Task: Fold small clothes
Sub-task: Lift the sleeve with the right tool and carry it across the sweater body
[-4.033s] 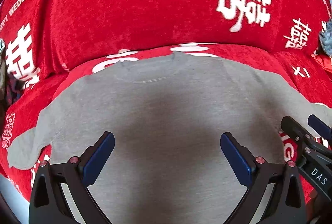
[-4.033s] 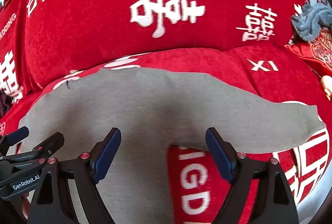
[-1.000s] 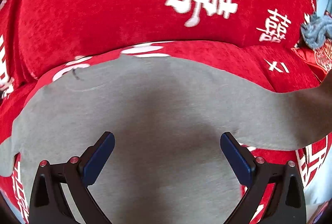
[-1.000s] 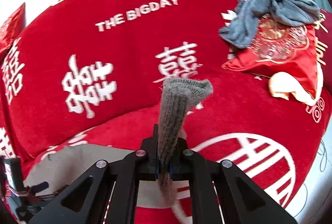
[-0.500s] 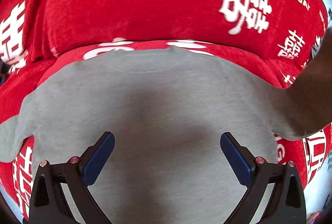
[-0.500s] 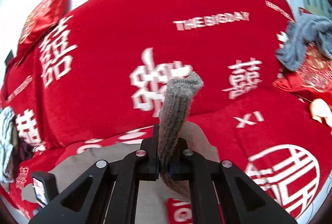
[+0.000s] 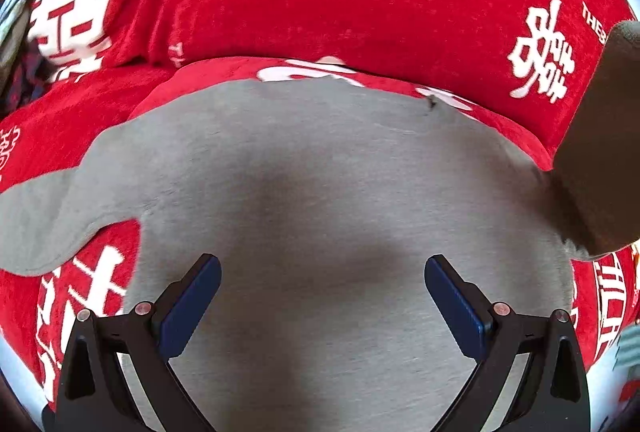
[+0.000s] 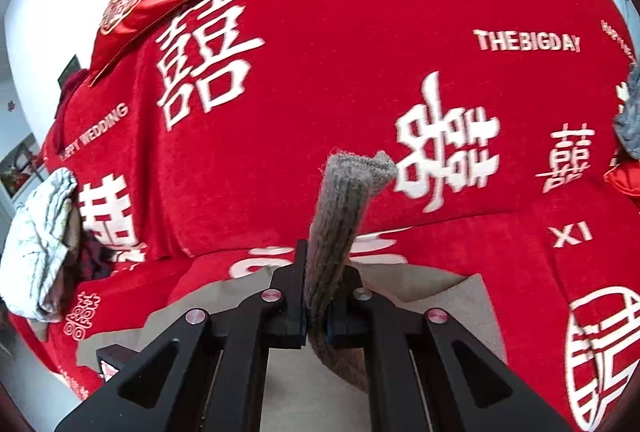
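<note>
1. The right tongs (image 8: 316, 312) are clamped tight on the cuff of the grey top's sleeve (image 8: 340, 207). A few seconds ago they were open and held nothing.
2. One second ago the sleeve hung in front of the right end of the red sofa (image 8: 360, 51). Now it hangs in front of the middle, so the sleeve has been carried in over the top.
3. The grey top (image 7: 320, 191) lies flat on the sofa seat. Its other sleeve (image 7: 52, 216) is spread out to the left.
4. The left tongs (image 7: 322, 296) are wide open above the top's middle and grip nothing. They have slid towards the left of the top.
5. I think the first fold has begun. The sleeve now needs to be laid down across the top.
</note>
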The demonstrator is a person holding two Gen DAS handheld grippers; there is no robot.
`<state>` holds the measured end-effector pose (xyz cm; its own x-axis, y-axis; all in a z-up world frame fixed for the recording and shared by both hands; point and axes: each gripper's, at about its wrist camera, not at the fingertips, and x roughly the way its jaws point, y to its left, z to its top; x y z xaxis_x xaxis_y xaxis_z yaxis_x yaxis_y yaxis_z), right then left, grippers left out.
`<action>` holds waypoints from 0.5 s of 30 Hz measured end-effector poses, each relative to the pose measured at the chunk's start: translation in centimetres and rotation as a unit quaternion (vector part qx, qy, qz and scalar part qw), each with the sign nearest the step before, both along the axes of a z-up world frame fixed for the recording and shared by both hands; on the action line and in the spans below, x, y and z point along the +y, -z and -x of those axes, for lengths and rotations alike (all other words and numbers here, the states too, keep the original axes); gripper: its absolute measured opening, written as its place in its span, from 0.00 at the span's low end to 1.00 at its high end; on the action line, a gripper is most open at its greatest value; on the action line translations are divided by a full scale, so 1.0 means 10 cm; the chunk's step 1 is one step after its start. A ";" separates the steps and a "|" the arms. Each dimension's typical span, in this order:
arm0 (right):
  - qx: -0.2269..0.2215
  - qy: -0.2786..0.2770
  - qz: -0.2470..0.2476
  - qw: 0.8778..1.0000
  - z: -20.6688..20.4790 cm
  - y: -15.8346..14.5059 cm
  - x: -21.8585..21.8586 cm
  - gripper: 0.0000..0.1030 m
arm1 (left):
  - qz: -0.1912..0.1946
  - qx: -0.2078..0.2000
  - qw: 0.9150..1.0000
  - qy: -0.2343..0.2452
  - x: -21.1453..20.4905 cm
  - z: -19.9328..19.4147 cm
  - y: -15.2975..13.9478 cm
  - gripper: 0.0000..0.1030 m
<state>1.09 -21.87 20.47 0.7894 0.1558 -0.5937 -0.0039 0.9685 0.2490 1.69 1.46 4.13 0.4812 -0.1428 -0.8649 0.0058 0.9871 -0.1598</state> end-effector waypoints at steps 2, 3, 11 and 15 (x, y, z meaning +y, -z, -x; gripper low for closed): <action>0.002 -0.008 0.001 1.000 -0.03 0.02 0.15 0.06 | 0.005 0.002 1.000 -0.006 0.09 0.02 0.03 0.99; 0.003 -0.010 0.002 1.000 -0.04 0.03 0.20 0.06 | 0.007 0.003 1.000 -0.008 0.13 0.03 0.04 0.99; 0.023 -0.042 0.011 0.999 -0.15 0.31 0.81 0.06 | 0.008 0.005 1.000 -0.027 0.47 0.06 0.08 0.99; 0.037 -0.068 0.015 0.997 -0.17 0.43 1.07 0.06 | 0.010 0.004 0.999 -0.039 0.63 0.08 0.07 0.99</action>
